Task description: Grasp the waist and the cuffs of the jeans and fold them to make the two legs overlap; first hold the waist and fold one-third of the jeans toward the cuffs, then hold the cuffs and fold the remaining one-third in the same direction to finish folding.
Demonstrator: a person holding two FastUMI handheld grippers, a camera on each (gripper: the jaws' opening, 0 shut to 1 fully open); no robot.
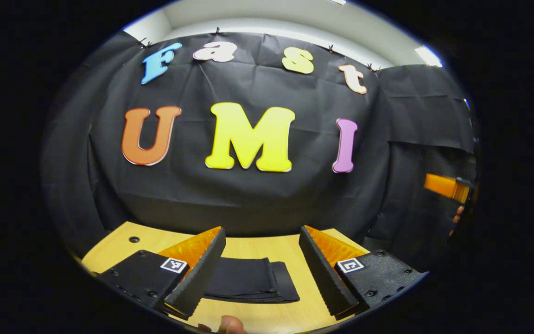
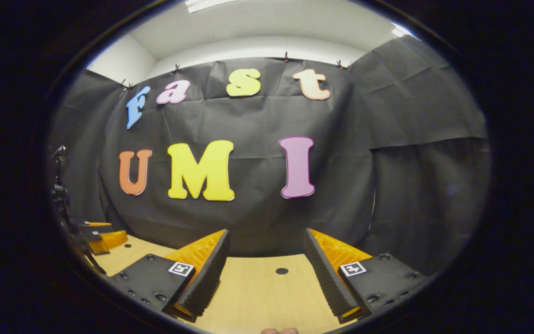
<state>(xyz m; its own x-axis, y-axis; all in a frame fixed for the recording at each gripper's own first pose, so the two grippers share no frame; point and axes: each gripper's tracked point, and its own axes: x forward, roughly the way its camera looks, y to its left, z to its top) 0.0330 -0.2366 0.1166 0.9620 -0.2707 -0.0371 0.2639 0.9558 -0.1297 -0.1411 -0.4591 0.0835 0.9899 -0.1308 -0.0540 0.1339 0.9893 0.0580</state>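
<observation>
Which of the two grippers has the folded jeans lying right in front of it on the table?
The left gripper: the dark folded jeans lie between its open fingers, while the right gripper faces bare wooden table.

No readable text apart from coded marker squares on the claws.

In the left gripper view, the left claw carries a small white square tag with a black block pattern on each finger mount; it is a coded marker, not words. In the right gripper view, the right claw bears the same kind of tag on each mount. No brand, number or label can be made out elsewhere.
</observation>
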